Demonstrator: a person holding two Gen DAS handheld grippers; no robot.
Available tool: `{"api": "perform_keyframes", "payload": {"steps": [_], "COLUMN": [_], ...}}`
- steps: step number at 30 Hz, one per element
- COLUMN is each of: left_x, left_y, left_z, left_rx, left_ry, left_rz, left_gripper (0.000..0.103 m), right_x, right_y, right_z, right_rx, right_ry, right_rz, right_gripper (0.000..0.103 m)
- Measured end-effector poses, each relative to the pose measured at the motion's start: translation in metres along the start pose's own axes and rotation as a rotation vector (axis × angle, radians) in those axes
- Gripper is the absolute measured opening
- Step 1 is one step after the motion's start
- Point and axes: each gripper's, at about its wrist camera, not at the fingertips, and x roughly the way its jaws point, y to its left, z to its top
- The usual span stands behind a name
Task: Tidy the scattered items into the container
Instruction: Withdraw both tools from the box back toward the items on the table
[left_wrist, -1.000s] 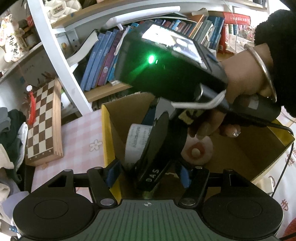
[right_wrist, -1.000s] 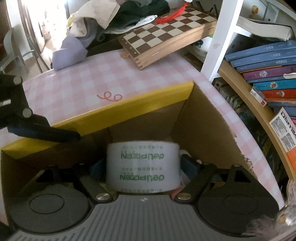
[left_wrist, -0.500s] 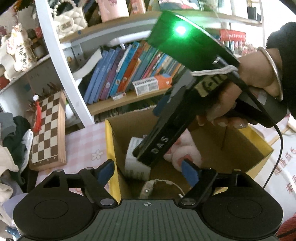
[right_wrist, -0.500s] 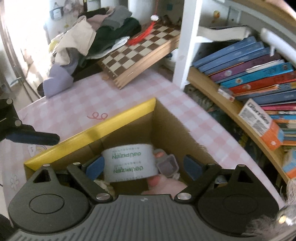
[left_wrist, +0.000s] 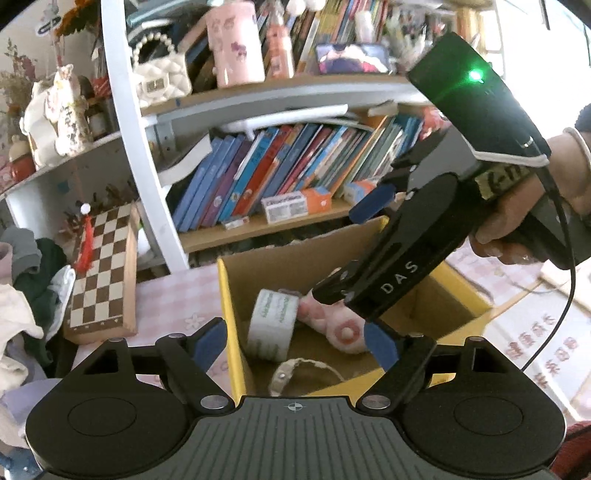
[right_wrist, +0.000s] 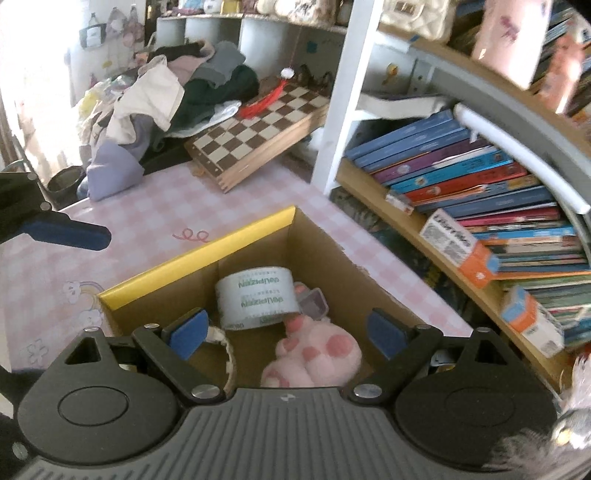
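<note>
Lived-in home room. Bookshelf (right_wrist: 480, 192) at 3 o'clock. Chessboard (right_wrist: 258, 133) and clothes pile (right_wrist: 177, 92) at 11 o'clock.

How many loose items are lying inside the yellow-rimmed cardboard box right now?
4: white tape roll at the back, small clear plastic case beside it, pink plush paw in front, beige strap left. More may be hidden.

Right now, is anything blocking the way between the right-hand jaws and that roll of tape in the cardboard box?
Nothing visible does. The right gripper hangs open above the open box, and the tape roll lies in plain sight below, beside a pink plush toy. The left gripper, also open, is off to one side.
</note>
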Motion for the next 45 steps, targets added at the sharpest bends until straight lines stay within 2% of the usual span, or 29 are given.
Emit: {"api": "perform_keyframes", "payload": {"steps": [7, 20, 28, 35, 40, 45], "left_x": [-0.027, -0.078, -0.092, -0.096, -0.097, -0.097], "left_y": [-0.001, 0.016, 0.018, 0.019, 0.018, 0.015], "left_z": [-0.011, -0.054, -0.077, -0.096, -0.108, -0.120], "left_rx": [-0.001, -0.020, -0.028, -0.041, -0.060, -0.089], "left_ry": [-0.053, -0.038, -0.019, 0.011, 0.036, 0.060], "left_rz": [-0.041, -0.077, -0.103, -0.110, -0.082, -0.061], "left_gripper": [0.085, 0.085, 0.085, 0.085, 0.085, 0.085], "right_x": [-0.045, -0.105, -0.116, -0.121, -0.126, -0.126], "right_y": [0.016, 0.064, 0.089, 0.105, 0.116, 0.141], "right_z": [-0.022, -0.076, -0.116, -0.146, -0.168, -0.185], "right_rx": [0.075, 0.271, 0.387, 0.440, 0.522, 0.511], "right_ry": [-0.048, -0.071, -0.024, 0.011, -0.003, -0.030], "right_rz": [-0.070, -0.191, -0.253, -0.350, -0.423, -0.484], "right_gripper": [0.096, 0.096, 0.096, 0.096, 0.096, 0.097]}}
